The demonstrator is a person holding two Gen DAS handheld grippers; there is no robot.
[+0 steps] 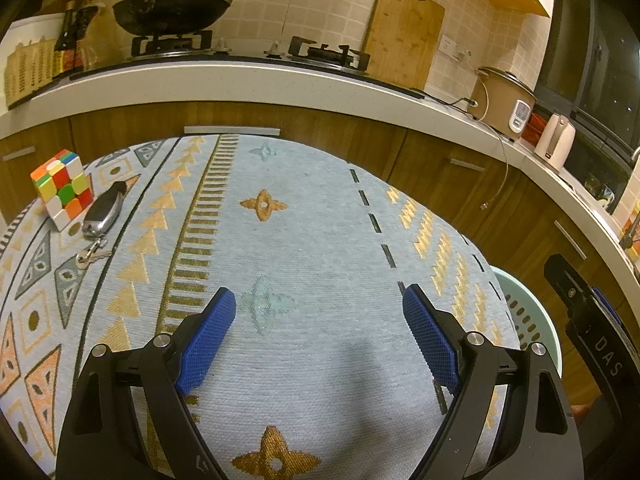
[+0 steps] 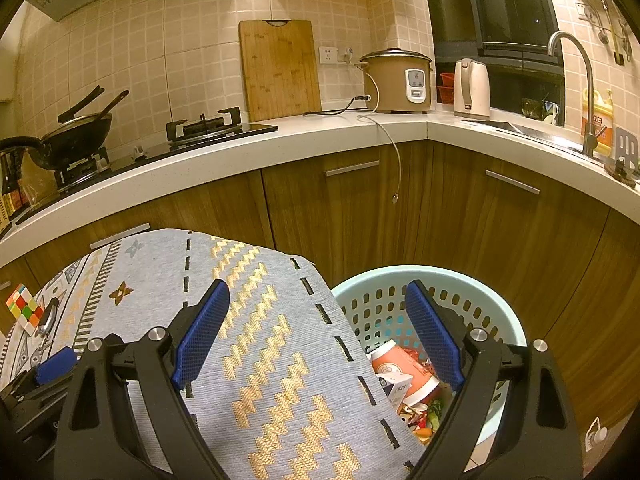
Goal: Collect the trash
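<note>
Right hand-held gripper (image 2: 318, 334) agape, straddling tablecloth (image 2: 256, 320) edge, basket (image 2: 460, 280) rim.

Rubik's cube (image 1: 62, 188) and car key fob (image 1: 103, 211) touching on patterned blue tablecloth (image 1: 312, 216). Behind: wok (image 1: 170, 10) on gas stove (image 1: 172, 42), bamboo cutting board (image 2: 280, 70), rice cooker (image 2: 398, 80), white kettle (image 2: 472, 88), faucet (image 2: 576, 80).

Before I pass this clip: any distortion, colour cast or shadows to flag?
Left wrist view: fisheye bows the white countertop into an arc; warm yellow cast; soft shadow on the pale blue patterned tablecloth between the fingers. Right wrist view: same bowing and dark corners; pale green perforated basket stays sharp.
</note>
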